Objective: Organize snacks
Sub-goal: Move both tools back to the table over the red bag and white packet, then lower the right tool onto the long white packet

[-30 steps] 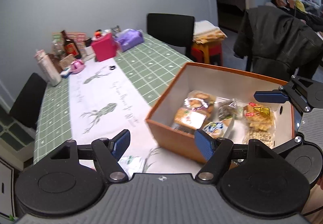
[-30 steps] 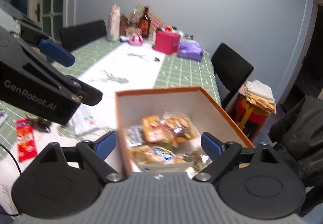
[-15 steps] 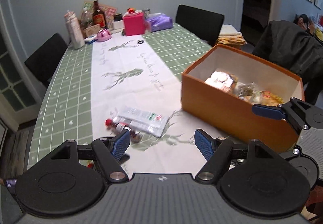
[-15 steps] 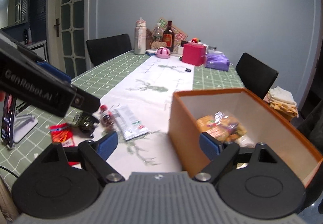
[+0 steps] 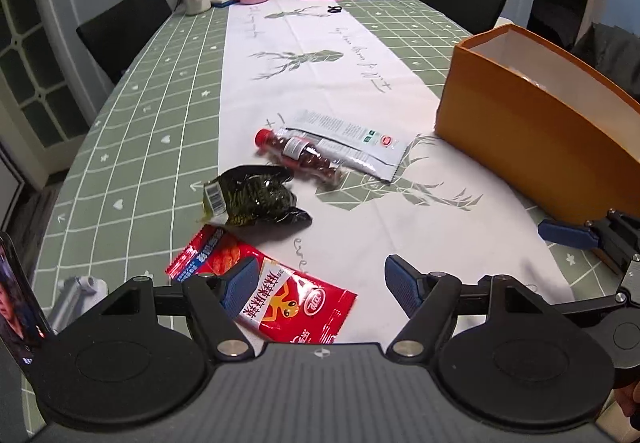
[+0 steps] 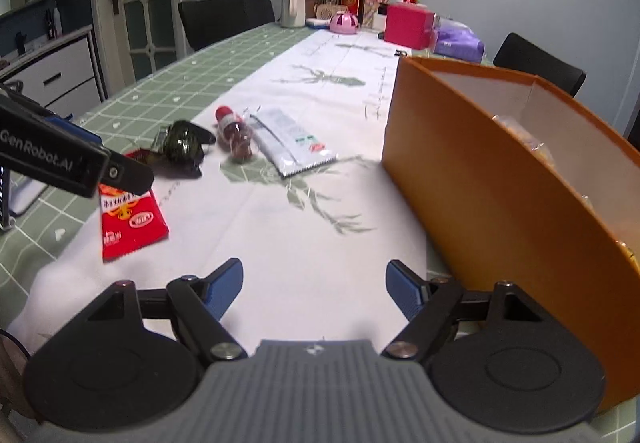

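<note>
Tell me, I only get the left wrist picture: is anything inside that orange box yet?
Observer: Yes. The right wrist view looks into the box: wrapped snacks lie inside.
Operator: What's off to the far left?
Observer: A white drawer cabinet stands there.
Operator: Is the right gripper carrying something?
Observer: No. The right gripper is empty; its jaws have just been closing, with nothing between them.
</note>
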Available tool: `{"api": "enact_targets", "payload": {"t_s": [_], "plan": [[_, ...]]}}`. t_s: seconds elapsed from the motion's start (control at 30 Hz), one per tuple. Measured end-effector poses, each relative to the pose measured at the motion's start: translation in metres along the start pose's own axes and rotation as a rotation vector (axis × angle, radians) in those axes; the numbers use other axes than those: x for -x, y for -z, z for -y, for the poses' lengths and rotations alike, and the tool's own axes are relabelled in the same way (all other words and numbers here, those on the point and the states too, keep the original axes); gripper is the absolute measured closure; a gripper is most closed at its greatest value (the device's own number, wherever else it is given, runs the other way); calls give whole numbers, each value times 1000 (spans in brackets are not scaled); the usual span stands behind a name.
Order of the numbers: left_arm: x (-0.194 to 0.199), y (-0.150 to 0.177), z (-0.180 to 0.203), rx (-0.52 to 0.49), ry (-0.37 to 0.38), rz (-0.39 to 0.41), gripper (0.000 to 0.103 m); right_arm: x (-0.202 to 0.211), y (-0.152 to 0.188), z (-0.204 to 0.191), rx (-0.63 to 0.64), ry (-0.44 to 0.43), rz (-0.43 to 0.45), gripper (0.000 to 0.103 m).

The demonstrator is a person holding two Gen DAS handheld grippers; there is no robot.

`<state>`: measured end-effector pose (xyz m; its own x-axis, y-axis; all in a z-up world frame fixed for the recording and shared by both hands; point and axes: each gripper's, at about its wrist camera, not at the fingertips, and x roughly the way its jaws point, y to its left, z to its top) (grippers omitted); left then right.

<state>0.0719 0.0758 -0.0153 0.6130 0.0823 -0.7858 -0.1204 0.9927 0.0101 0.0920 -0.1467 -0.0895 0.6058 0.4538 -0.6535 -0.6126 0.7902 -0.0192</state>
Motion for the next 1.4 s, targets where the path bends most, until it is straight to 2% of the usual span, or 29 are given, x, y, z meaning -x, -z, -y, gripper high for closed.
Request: {"api": "enact_targets", "payload": {"t_s": [0.13,0.23,0.37,0.5,0.6,0.67,0.9,0.97,1.07,1.3,1.4], "plan": [[-6,2,-12,52,-8,11,18,-9,1,-3,6,-14,-8,32],[-7,-1,-22,102,-19,47,18,-18,-1,-7,17,-41,-18,32],[-17,-7,-32,151,-39,34,18,-30,-8,-13,33,-52,-27,33],[-25,-5,-33,147,-75,21,18,-37,-20,-16,42,-60,-10,37],[-30,-1,-38,177,-138,-25,18,-43,-27,-19,51,-77,-5,37],[-30,1,-42,207,-152,-49,18,-48,-30,-22,59,-79,-7,37],[-47,11,-47,260,-94,-138,18,-60,-27,-36,90,-131,-12,39],[-49,13,-45,271,-46,-142,18,-60,-27,-39,102,-134,5,40],[-51,11,-35,226,-15,-122,22,-62,-29,-39,96,-142,10,42],[-57,6,-27,202,10,-91,21,-60,-29,-52,134,-186,32,63],[-60,5,-25,183,-15,-82,21,-60,-29,-58,135,-186,37,66]]}}
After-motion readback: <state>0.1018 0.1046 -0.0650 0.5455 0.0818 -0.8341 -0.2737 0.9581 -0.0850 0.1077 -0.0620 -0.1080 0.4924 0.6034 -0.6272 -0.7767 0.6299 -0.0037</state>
